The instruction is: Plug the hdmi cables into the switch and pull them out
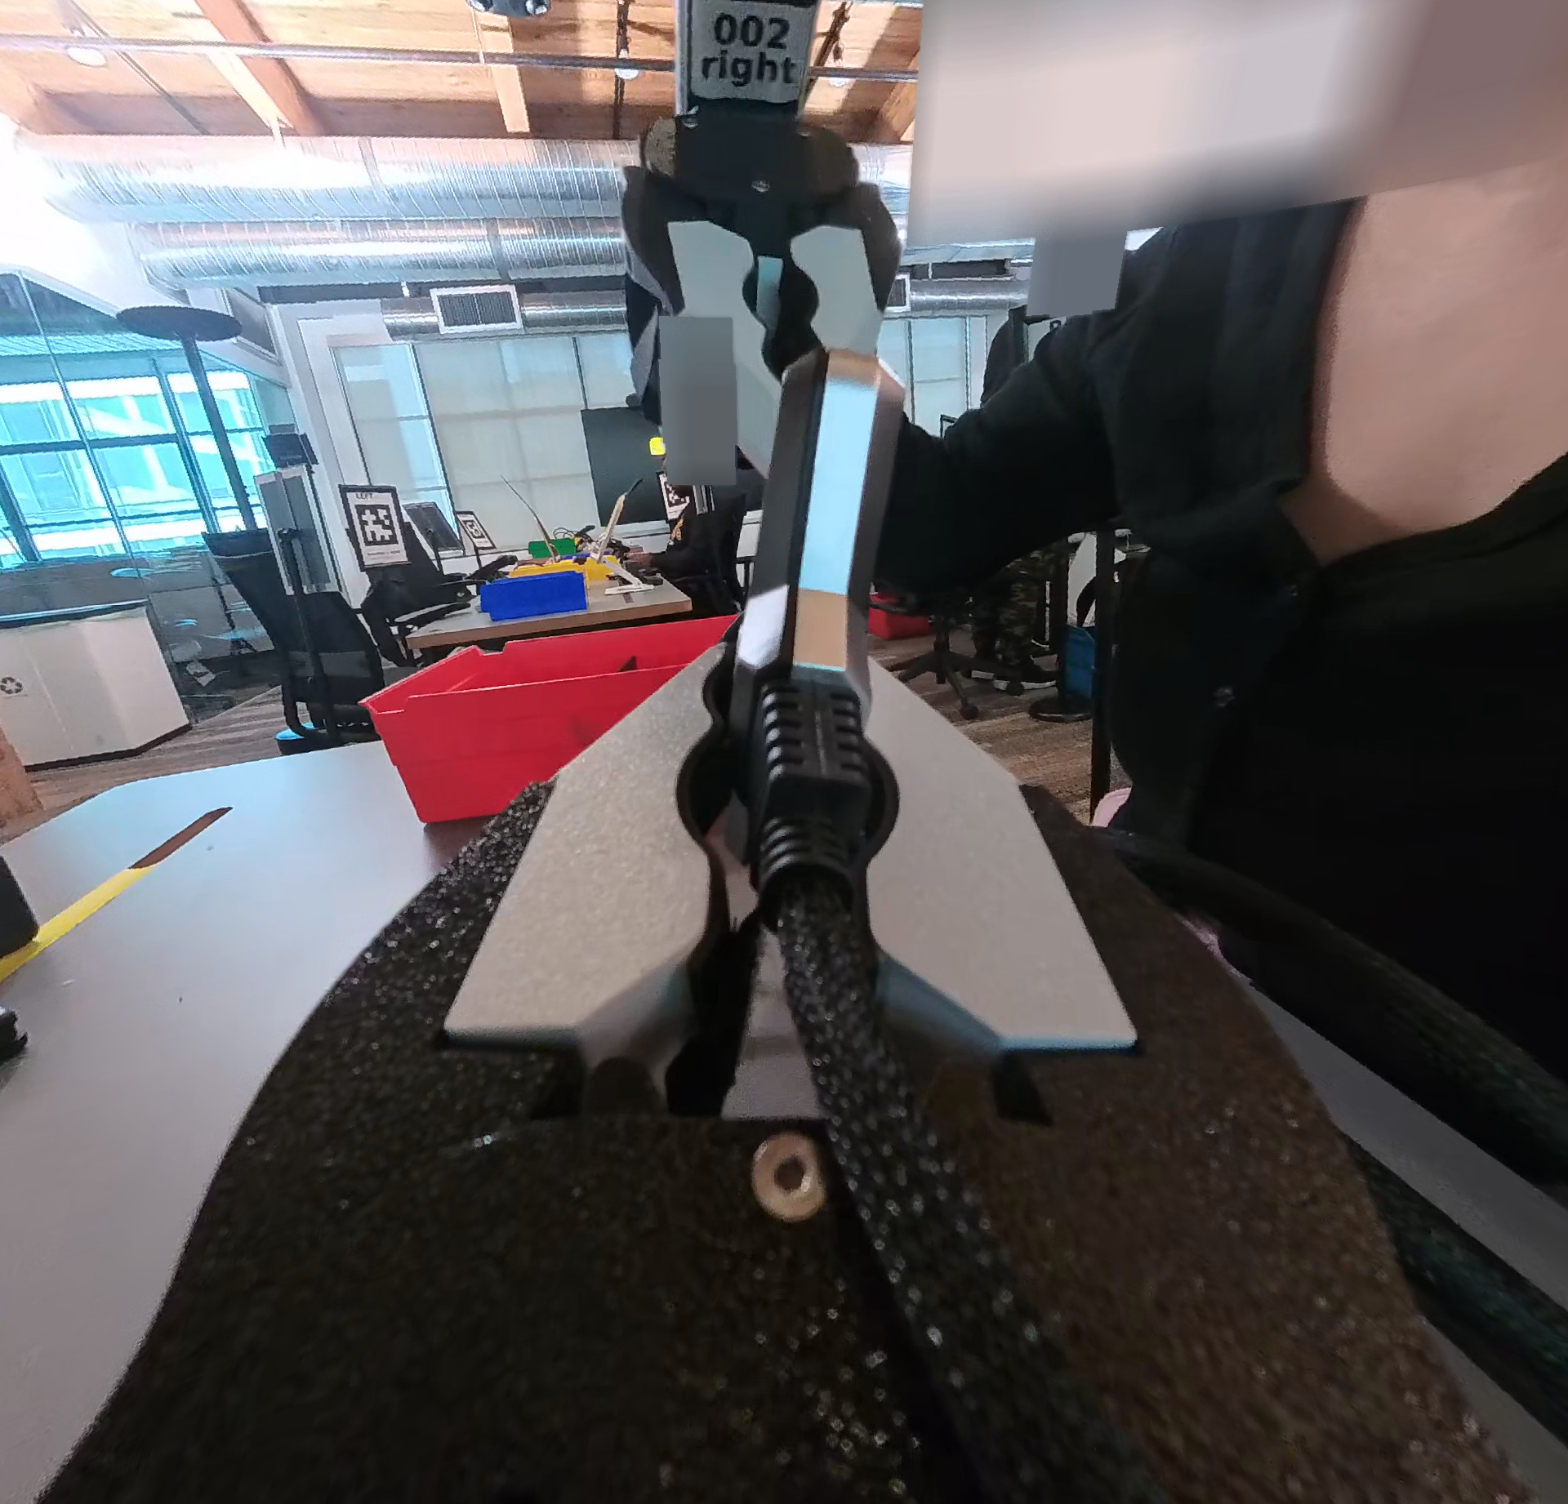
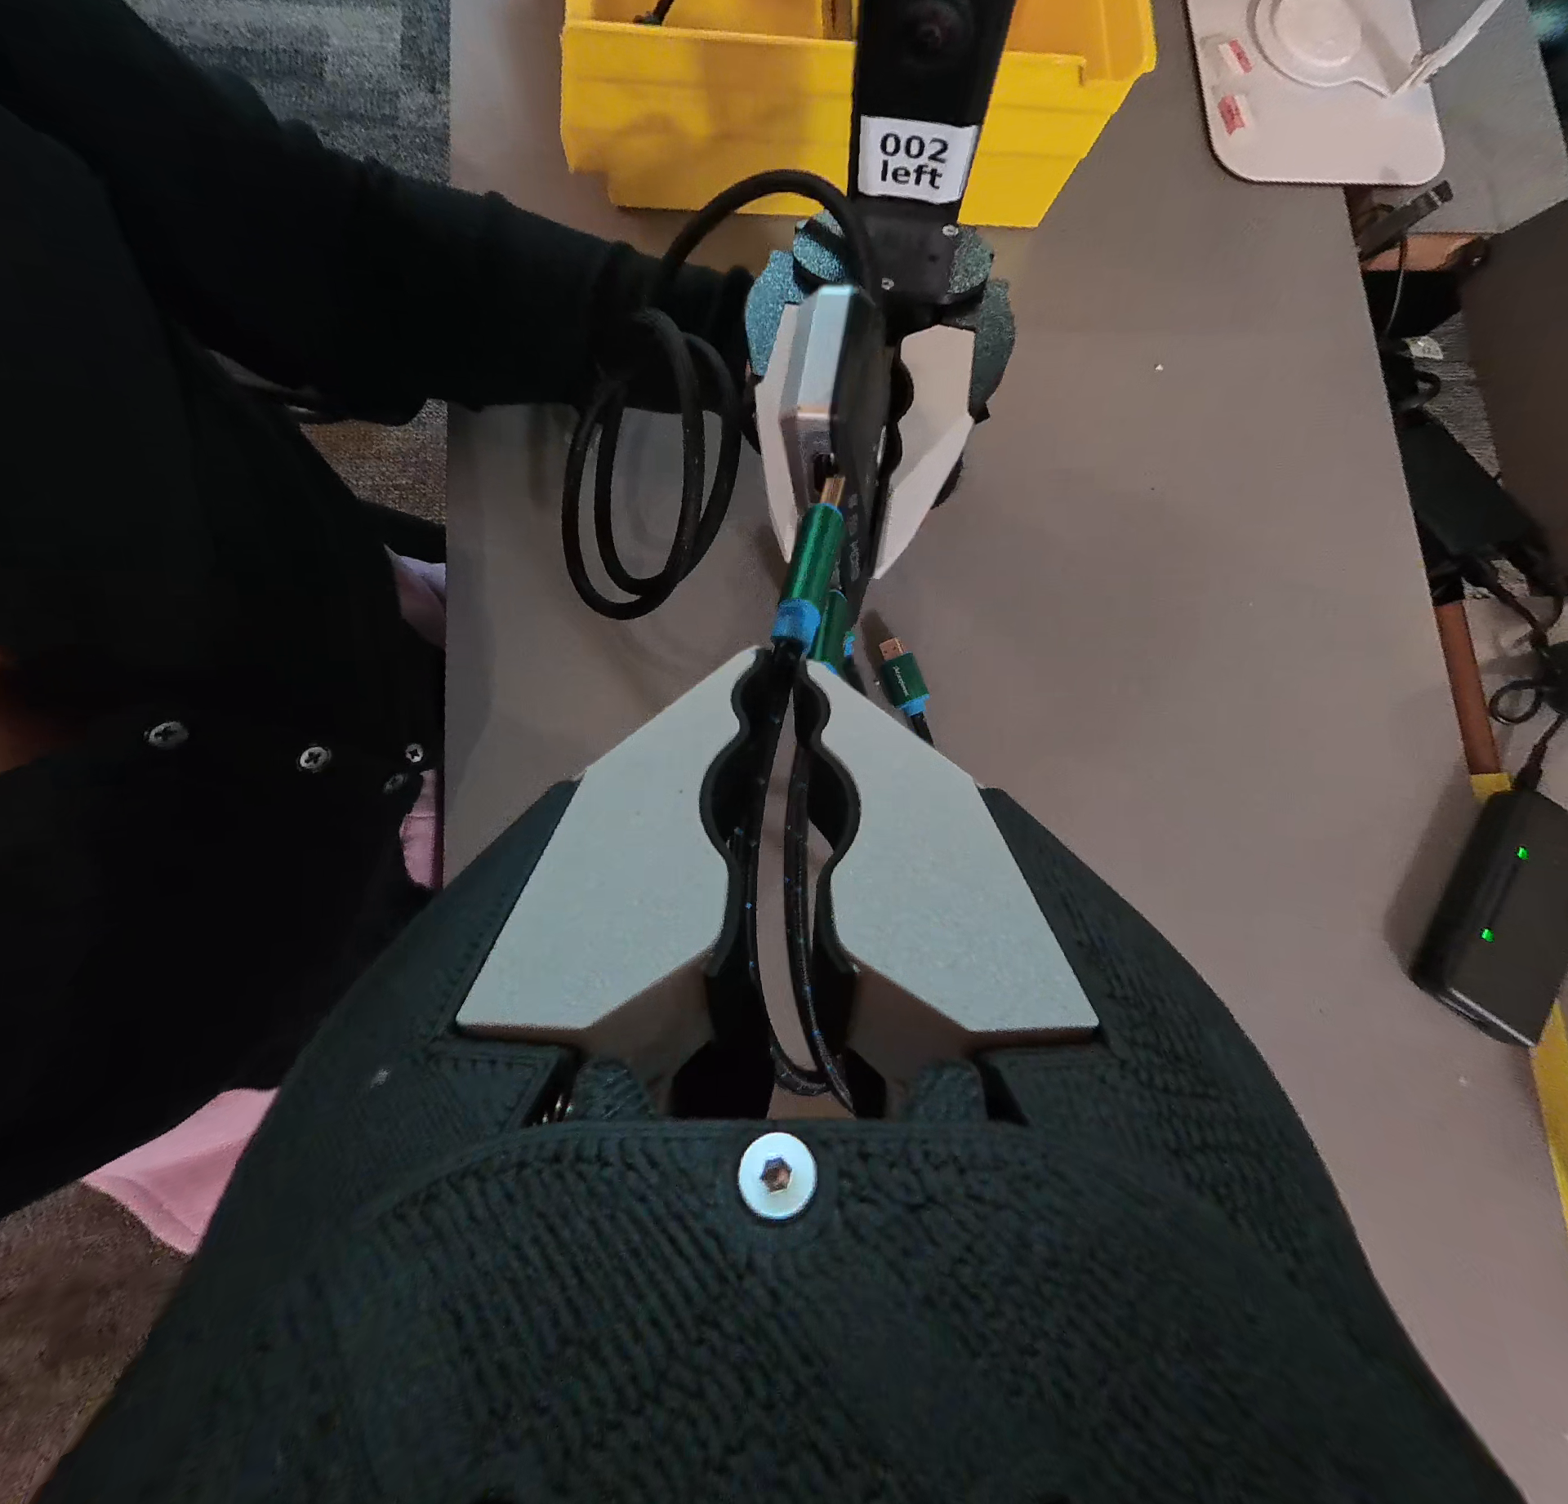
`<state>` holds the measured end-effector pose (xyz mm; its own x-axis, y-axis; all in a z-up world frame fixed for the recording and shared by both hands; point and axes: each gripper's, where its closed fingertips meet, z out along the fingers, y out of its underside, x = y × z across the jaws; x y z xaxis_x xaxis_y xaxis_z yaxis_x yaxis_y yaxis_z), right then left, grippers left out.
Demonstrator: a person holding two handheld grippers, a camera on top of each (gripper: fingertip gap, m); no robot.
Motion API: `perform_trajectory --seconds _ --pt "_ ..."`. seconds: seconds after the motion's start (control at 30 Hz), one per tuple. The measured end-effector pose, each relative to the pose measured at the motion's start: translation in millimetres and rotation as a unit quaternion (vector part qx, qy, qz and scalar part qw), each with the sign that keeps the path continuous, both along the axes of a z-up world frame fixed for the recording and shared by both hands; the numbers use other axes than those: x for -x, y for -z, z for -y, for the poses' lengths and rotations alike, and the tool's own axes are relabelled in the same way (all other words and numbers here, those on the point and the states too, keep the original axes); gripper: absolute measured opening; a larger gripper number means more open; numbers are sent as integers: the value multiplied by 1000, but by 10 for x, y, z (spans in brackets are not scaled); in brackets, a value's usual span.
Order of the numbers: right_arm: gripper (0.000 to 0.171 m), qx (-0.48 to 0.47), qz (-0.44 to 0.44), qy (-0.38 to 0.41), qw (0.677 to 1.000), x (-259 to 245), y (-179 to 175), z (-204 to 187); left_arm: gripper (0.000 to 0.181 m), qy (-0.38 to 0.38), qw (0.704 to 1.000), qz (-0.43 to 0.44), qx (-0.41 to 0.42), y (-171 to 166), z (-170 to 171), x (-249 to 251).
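My left gripper is shut on the ribbed black cable end of the silver HDMI switch and holds the switch up in the air. It also shows in the right wrist view, with the switch between its fingers. My right gripper is shut on a braided cable just behind its green plug. The plug's gold tip sits at a port on the switch's end, and part of it still shows. In the left wrist view the right gripper is above the switch, with the plug hidden.
Another green plug lies loose on the grey table. The switch's black cable coils at the left. A yellow bin, a red bin, a black box with green lights and the person's black sleeve are nearby. The tips of one gripper are about 6 cm away from the tips of the other.
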<state>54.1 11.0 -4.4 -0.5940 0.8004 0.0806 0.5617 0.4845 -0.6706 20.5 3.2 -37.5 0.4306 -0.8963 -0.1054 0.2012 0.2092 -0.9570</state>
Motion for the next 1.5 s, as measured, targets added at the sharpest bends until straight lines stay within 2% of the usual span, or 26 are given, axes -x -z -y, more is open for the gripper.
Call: perform_trajectory --seconds 1.5 --pt "3 -83 49 -32 995 -74 170 15 21 12 998 -47 36 170 -13 -29"
